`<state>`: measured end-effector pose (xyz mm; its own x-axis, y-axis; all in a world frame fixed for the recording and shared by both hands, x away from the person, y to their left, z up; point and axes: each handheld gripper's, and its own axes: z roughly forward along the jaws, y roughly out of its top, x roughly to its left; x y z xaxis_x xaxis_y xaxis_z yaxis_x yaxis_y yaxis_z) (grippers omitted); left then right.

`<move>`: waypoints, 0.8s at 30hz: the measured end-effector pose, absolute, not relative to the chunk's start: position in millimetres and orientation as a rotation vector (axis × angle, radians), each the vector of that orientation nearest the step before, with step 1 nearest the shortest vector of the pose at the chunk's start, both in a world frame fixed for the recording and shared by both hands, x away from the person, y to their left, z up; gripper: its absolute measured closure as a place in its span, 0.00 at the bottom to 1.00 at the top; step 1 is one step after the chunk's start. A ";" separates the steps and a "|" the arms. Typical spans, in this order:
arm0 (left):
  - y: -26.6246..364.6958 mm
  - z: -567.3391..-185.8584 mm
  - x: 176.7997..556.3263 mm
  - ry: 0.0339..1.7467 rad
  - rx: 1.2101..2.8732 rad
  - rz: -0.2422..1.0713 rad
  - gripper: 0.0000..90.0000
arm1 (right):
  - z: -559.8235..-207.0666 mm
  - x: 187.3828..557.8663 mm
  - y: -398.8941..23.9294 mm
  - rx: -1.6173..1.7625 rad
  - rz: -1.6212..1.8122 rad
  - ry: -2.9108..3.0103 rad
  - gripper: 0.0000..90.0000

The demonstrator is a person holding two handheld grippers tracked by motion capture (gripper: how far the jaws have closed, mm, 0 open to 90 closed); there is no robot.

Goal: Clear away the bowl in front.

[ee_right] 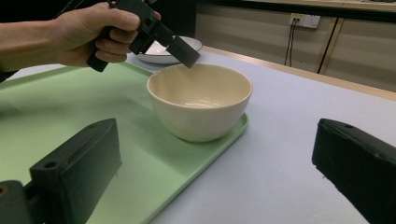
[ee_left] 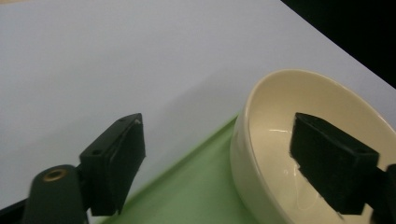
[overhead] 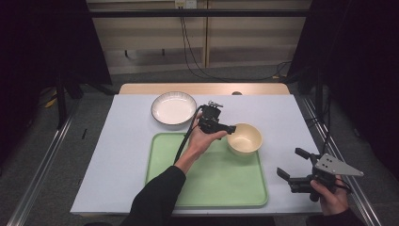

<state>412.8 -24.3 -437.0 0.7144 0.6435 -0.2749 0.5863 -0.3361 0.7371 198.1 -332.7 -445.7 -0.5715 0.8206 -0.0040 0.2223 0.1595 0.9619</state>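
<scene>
Standing at the far right corner of the green tray (overhead: pixel 207 188), the cream bowl (overhead: pixel 244 137) is looking rigid, glazed and slippery, best pinched across its rim, which the open left tongs (overhead: pixel 229 128) are straddling without pressing, while the right tongs (overhead: pixel 291 165) are gaping empty.

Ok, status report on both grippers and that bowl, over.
Left gripper open at bowl rim. Right gripper open, off tray. Bowl upright in tray corner. Nothing in the way.

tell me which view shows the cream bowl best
The right gripper view: the round cream bowl shows whole, side on, standing at the green tray's corner. The high view shows it small from above; the left gripper view crops it behind a jaw.
</scene>
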 end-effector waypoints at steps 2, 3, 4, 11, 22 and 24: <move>-19.2 -434.3 411.5 0.937 2.024 0.099 0.10 | -445.9 198.1 -332.5 0.989 1.430 1.895 0.01; -16.3 -433.1 411.4 0.932 2.002 0.101 0.07 | -445.8 198.2 -332.6 0.988 1.430 1.896 0.01; -12.9 -431.2 411.0 0.931 1.993 0.100 0.04 | -445.8 198.2 -332.5 0.990 1.430 1.893 0.01; 8.6 -425.0 403.6 0.918 2.014 0.174 0.04 | -446.0 198.1 -332.2 0.991 1.430 1.895 0.01; 54.5 -414.6 384.7 0.911 1.952 0.318 0.03 | -446.2 198.3 -331.9 0.996 1.426 1.897 0.01; 60.6 -413.2 380.0 0.923 1.943 0.368 0.03 | -446.1 198.2 -331.7 0.998 1.429 1.894 0.01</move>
